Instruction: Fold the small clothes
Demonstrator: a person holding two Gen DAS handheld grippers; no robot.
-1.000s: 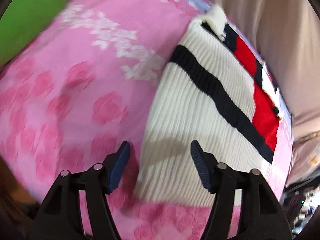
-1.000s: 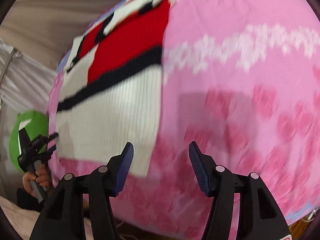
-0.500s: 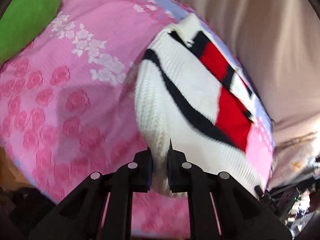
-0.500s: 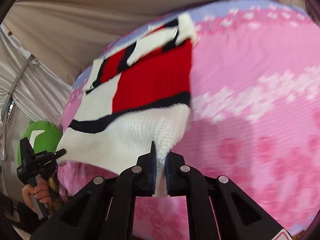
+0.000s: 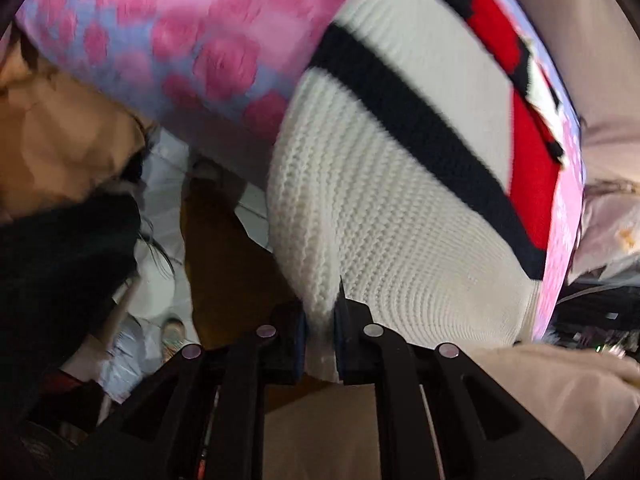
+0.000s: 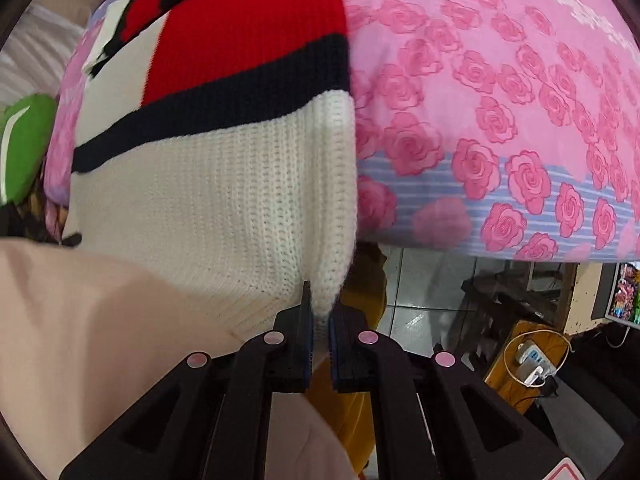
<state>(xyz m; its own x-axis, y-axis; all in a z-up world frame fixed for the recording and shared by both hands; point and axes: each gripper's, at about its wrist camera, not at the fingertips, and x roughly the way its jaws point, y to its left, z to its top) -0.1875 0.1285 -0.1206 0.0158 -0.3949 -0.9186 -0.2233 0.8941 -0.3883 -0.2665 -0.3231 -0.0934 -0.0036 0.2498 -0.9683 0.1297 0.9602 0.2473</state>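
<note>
A small knit sweater (image 5: 400, 208), white with a navy stripe and red blocks, lies partly on a pink rose-patterned bedsheet (image 5: 192, 40). My left gripper (image 5: 320, 316) is shut on the sweater's white hem corner, pulled off the bed edge. In the right wrist view the same sweater (image 6: 224, 184) hangs over the sheet (image 6: 500, 100) edge, and my right gripper (image 6: 318, 320) is shut on its other white hem corner. The hem stretches between both grippers over my beige-clad body.
A green cushion (image 6: 20, 140) sits at the bed's far left. Below the bed edge are a tiled floor (image 6: 424, 292), a dark stool, a wooden table with a power strip (image 6: 532, 360), and a screen (image 6: 624, 292). Beige curtain (image 5: 600, 60) lies beyond the bed.
Both grippers closed on the sweater's hem corners, then pulled them back toward me, past the bed's front edge. The cameras now tilt down to the floor.
</note>
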